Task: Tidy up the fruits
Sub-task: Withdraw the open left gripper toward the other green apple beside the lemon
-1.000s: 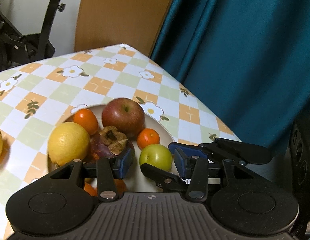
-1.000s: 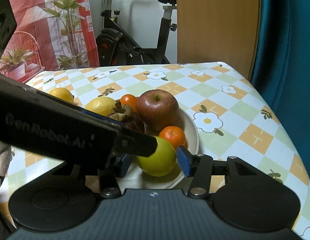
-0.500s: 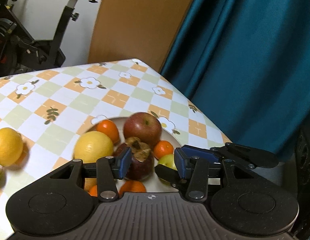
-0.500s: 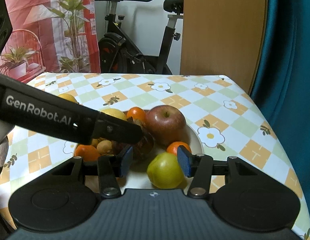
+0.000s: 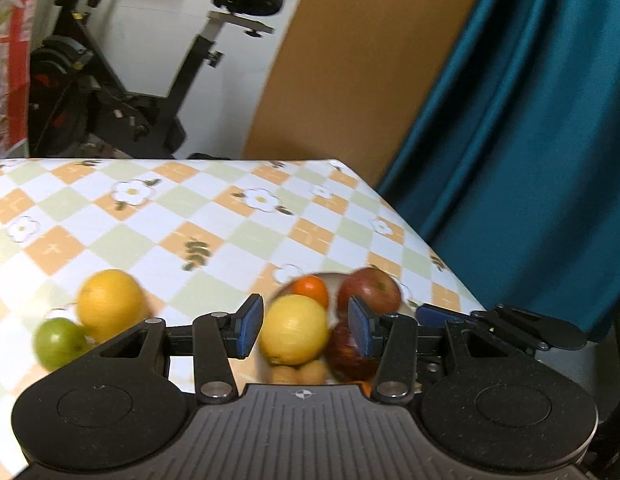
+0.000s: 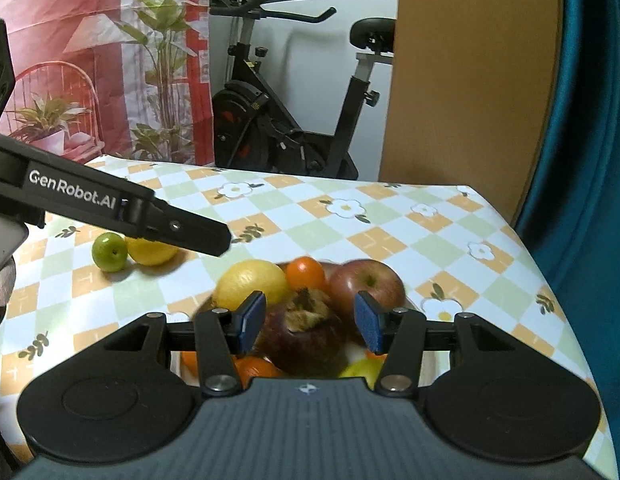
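A white plate (image 6: 411, 303) holds a lemon (image 6: 250, 282), a red apple (image 6: 368, 282), a small orange (image 6: 307, 273), a dark mangosteen (image 6: 304, 338), a green fruit (image 6: 364, 368) and more oranges. My right gripper (image 6: 308, 322) is open and empty above the mangosteen. My left gripper (image 5: 306, 330) is open and empty, with the lemon (image 5: 295, 329) seen between its fingers. Off the plate, a yellow orange (image 5: 110, 304) and a green fruit (image 5: 60, 344) lie together on the table, also in the right wrist view (image 6: 109, 251).
The table has a checked flower cloth (image 6: 350, 208). Its right edge runs by a teal curtain (image 5: 530, 140). A wooden board (image 6: 470, 80) and an exercise bike (image 6: 278, 120) stand behind it. The left gripper's body (image 6: 110, 208) crosses the right wrist view.
Both grippers have lifted and pulled back from the plate. The left one has swung left, so the two loose fruits come into view. The green fruit on the plate stays there.
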Demonstrator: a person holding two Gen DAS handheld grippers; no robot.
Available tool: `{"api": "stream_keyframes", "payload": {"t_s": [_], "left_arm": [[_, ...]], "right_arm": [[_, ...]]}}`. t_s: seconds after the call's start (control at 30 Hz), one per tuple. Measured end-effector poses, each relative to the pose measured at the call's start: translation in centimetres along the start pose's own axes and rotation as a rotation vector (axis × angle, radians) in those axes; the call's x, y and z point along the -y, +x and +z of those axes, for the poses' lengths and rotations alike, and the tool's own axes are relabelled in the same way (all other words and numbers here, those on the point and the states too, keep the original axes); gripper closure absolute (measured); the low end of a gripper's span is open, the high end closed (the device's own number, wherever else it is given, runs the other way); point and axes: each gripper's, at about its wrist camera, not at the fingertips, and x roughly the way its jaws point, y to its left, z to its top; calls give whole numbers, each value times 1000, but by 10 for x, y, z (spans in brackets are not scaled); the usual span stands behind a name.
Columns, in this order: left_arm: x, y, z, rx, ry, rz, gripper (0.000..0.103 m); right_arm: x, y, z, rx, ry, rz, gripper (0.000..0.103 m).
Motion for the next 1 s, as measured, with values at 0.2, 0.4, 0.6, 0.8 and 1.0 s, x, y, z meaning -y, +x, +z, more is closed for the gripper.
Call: {"api": "stream_keyframes", "payload": {"t_s": [0.2, 0.4, 0.6, 0.8, 1.0], "left_arm": [[-39, -19, 7, 35, -57, 68, 54], [-76, -43, 14, 74, -104, 151, 54], [-105, -54, 18, 87, -151, 210, 54], [-122, -52, 16, 57, -158, 237, 54], [-147, -36, 13, -7, -216, 187, 54]], "right_arm": [[-19, 11, 10, 0, -29, 33, 50], [-39, 27, 22, 7, -49, 75, 50], [-60, 44, 29, 1, -78, 121, 50], [-80, 60, 33, -16, -102, 180, 50], [-105, 76, 34, -40, -113, 230, 50]]}}
